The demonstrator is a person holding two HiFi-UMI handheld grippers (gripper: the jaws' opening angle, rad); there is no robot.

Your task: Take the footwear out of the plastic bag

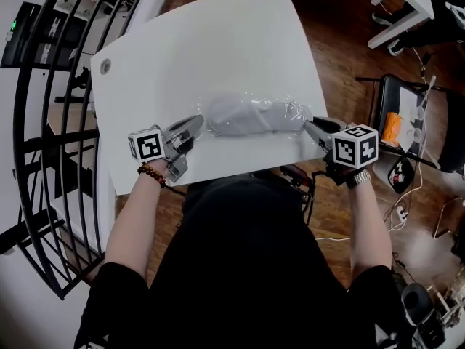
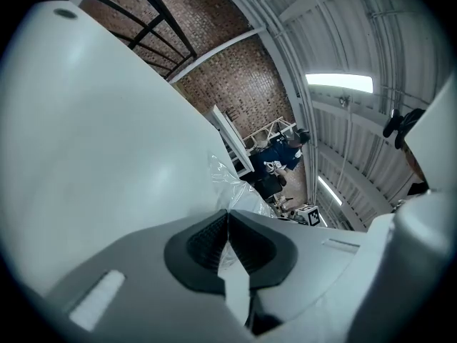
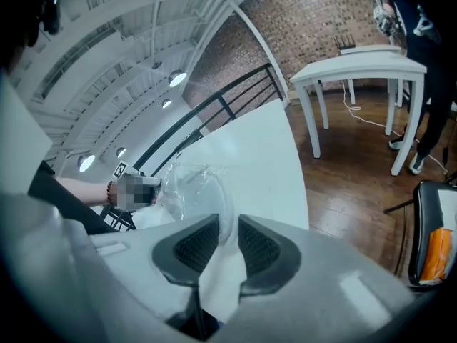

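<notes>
Left gripper [image 1: 190, 131] and right gripper [image 1: 314, 129] each pinch a bag [image 1: 292, 110] end near tabletop [image 1: 218, 42] front edge, likely to free shoe [image 1: 236, 115].

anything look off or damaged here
Nothing stands out: the bag lies on the table with the shoe inside, the left gripper and right gripper each pinching an end.

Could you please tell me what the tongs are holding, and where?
The plastic bag: left tongs pinch its left end, right tongs its right end.
</notes>
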